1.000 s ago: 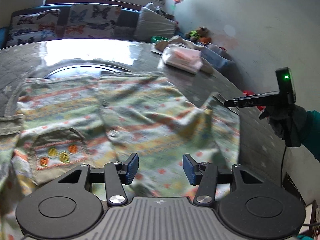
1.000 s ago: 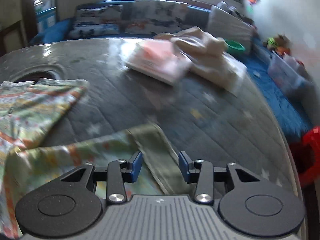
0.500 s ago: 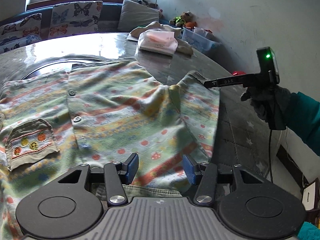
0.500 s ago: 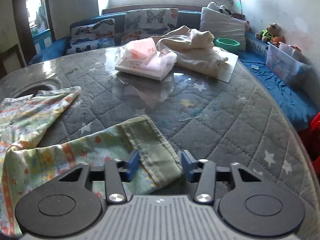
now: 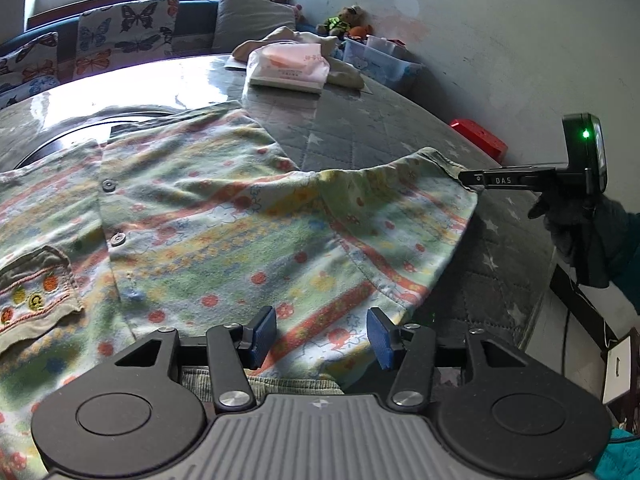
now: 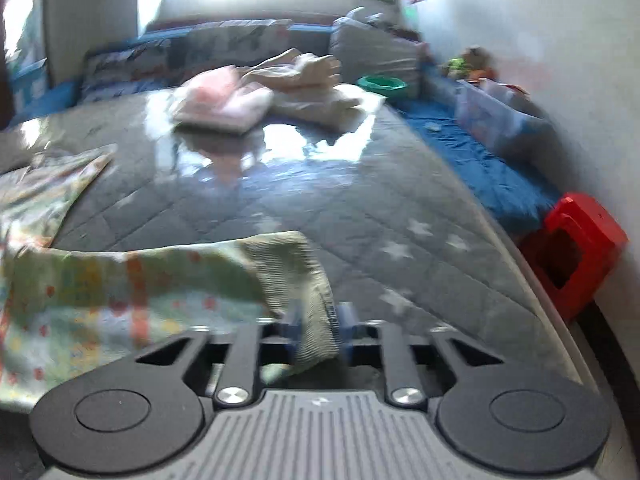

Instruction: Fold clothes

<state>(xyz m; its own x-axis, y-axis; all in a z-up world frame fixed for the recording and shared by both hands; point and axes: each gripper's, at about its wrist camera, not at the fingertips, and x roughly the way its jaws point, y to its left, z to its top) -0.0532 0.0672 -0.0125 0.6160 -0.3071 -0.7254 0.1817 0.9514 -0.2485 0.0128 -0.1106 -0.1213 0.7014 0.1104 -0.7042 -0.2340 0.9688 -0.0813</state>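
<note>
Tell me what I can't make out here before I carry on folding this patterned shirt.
- Right wrist view: motion blur smears the ribbed sleeve cuff; the right gripper has it between opening jaws, pad contact unclear.
- Left wrist view: the patterned shirt runs off the left edge; the left gripper body hides its near hem.
- Left wrist view: the sleeve hides the table beneath it.

a pink packet (image 5: 286, 70) lies far on the quilted grey table cover (image 5: 360, 128), cream cloth (image 6: 308, 80) beside it; a red stool (image 6: 572, 248) stands right.
</note>
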